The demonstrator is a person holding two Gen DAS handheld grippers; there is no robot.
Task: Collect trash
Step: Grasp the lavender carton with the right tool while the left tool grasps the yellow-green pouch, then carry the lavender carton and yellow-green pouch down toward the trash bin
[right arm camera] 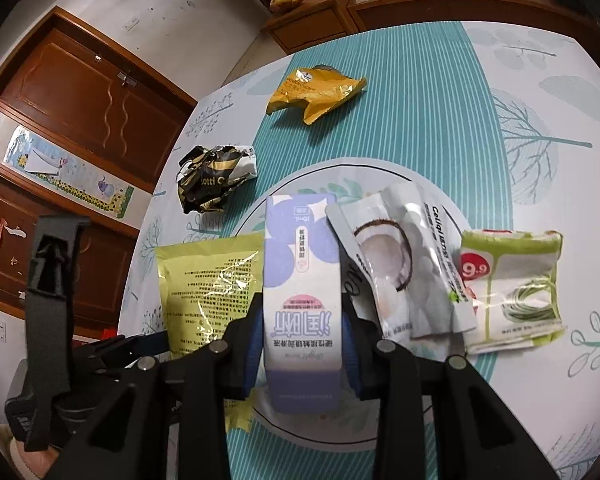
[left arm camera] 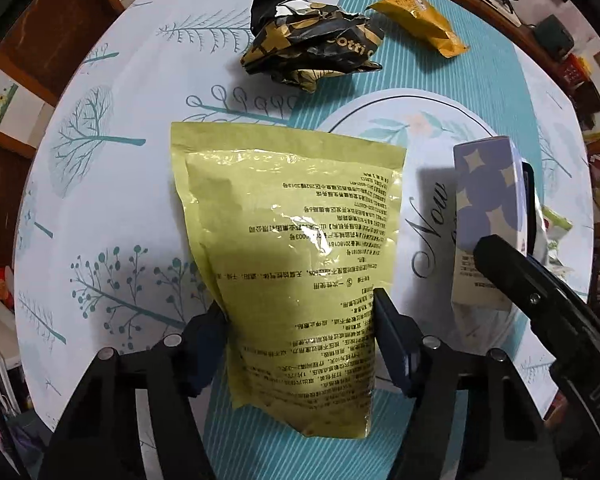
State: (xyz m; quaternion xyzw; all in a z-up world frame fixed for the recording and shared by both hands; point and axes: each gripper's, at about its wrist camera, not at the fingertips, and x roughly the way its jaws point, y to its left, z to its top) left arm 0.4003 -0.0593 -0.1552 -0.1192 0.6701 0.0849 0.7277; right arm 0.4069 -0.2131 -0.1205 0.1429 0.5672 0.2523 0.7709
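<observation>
My left gripper (left arm camera: 300,320) is shut on a yellow-green printed pouch (left arm camera: 296,248), held above the table beside a white plate (left arm camera: 384,112); the pouch also shows in the right wrist view (right arm camera: 208,280). My right gripper (right arm camera: 302,320) is shut on a purple-and-white carton (right arm camera: 302,280), held over the plate (right arm camera: 312,176); the carton also shows in the left wrist view (left arm camera: 488,216). A white coconut sachet (right arm camera: 396,264) lies on the plate. A green-and-white wrapper (right arm camera: 516,288) lies at the plate's right edge.
A crumpled black-and-gold wrapper (left arm camera: 312,52) and a yellow snack wrapper (left arm camera: 420,20) lie further out on the teal-and-white tablecloth (left arm camera: 100,184). Wooden cabinets (right arm camera: 80,92) and a sideboard (right arm camera: 420,4) stand beyond the round table's edge.
</observation>
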